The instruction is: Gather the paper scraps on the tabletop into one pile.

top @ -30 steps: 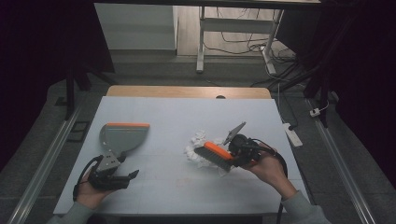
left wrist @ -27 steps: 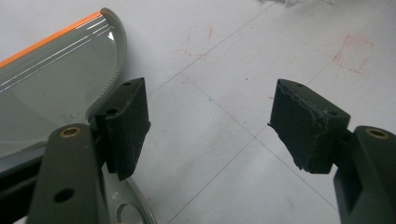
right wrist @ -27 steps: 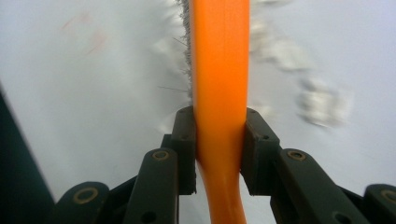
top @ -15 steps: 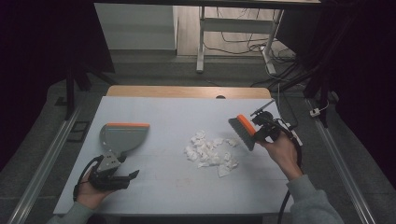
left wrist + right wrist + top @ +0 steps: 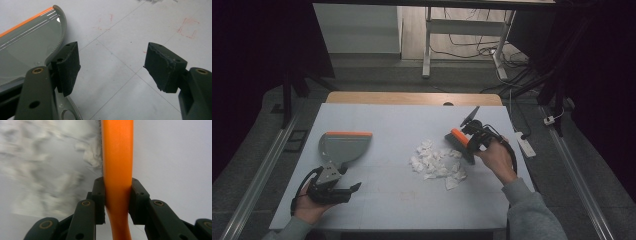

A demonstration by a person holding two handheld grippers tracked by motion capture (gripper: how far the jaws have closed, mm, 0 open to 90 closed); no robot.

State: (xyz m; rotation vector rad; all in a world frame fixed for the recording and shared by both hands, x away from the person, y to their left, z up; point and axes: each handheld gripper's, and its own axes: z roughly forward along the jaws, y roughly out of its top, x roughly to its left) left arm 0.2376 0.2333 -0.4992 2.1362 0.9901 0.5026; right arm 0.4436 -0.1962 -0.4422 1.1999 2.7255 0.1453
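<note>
A pile of white paper scraps [image 5: 437,162] lies on the pale table [image 5: 412,125] right of centre. My right gripper [image 5: 472,137] is shut on an orange-backed hand brush [image 5: 459,141], whose bristles rest at the pile's right edge. In the right gripper view the orange brush handle [image 5: 117,165] runs straight up between the closed jaws, with blurred scraps [image 5: 50,170] to its left. A grey dustpan with an orange lip [image 5: 343,145] lies at the left. My left gripper [image 5: 334,192] stands open just below its handle; the dustpan [image 5: 27,47] shows beside the left jaw.
A wooden strip [image 5: 412,98] borders the table's far edge. Metal rails [image 5: 267,160] run along both sides of the table. A white power strip [image 5: 526,143] lies on the floor at the right. Faint red marks [image 5: 188,28] show on the tabletop.
The right gripper with the brush swung from the pile out to the right, then came back left and down to the pile's right edge. The scraps have spread out. The left gripper stayed put.
</note>
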